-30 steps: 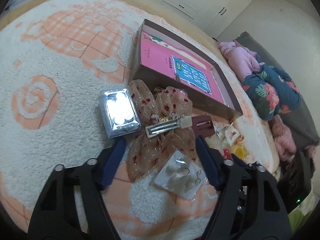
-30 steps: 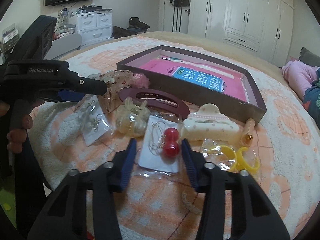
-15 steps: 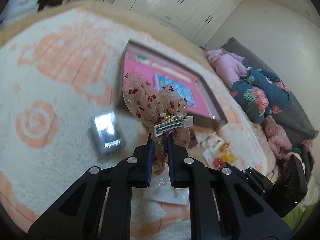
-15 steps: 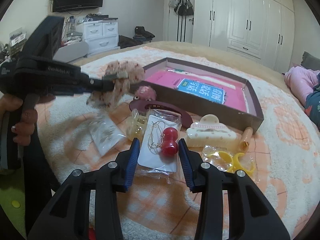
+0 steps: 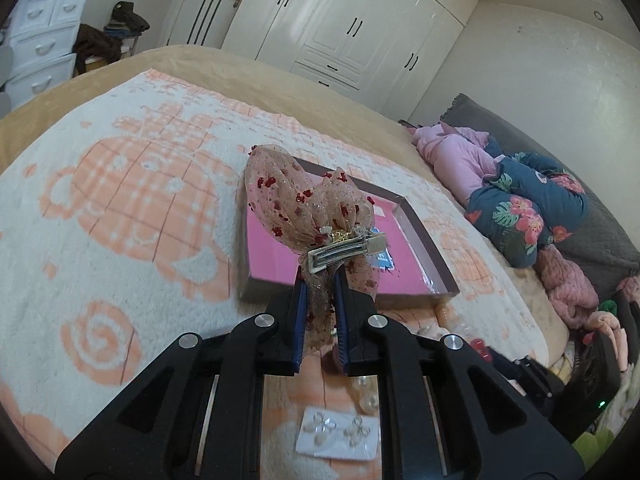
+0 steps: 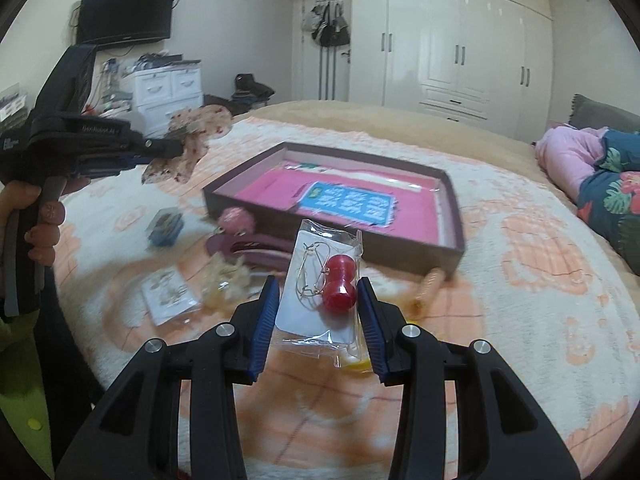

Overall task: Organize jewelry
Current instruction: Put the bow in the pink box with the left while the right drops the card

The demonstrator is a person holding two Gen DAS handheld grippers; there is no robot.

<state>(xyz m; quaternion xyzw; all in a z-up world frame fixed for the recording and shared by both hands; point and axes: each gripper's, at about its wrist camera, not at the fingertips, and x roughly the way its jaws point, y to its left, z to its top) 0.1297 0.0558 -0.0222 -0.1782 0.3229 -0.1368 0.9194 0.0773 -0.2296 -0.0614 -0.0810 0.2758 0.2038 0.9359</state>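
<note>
The hair bow (image 5: 308, 216) is a sheer beige gauze piece scattered with small red sequin flowers, gathered at a gold knot and backed by a flat silver clip. The left gripper (image 5: 320, 280) has its jaws drawn narrow on the bow's lower tail, so the bow stands up off the bed, above the near edge of the tray (image 5: 424, 236). From the right wrist view the same bow (image 6: 192, 136) hangs in the air at the tip of the left gripper (image 6: 176, 149), well to the left of the tray (image 6: 452, 220).

The tray is a shallow brown box with a pink liner and a blue printed card inside; it rests on the cream and peach blanket (image 5: 120, 200).

The earring packet (image 6: 324, 288) is a clear plastic sleeve holding a white card, with thin wire hoops and two glossy red beads on it. It sits tilted upward between the blue pads of the right gripper (image 6: 316, 292), whose jaws stand about the packet's width apart, each pad against one side edge; the packet is lifted off the blanket, in front of the tray's near wall.

On the blanket lie a maroon hair clip (image 6: 256, 248), a pale yellow claw clip (image 6: 228, 280), a second earring card (image 6: 168, 296) and a small blue case (image 6: 164, 226), blurred. Beneath the left gripper lies a white card of clear earrings (image 5: 338, 432).
</note>
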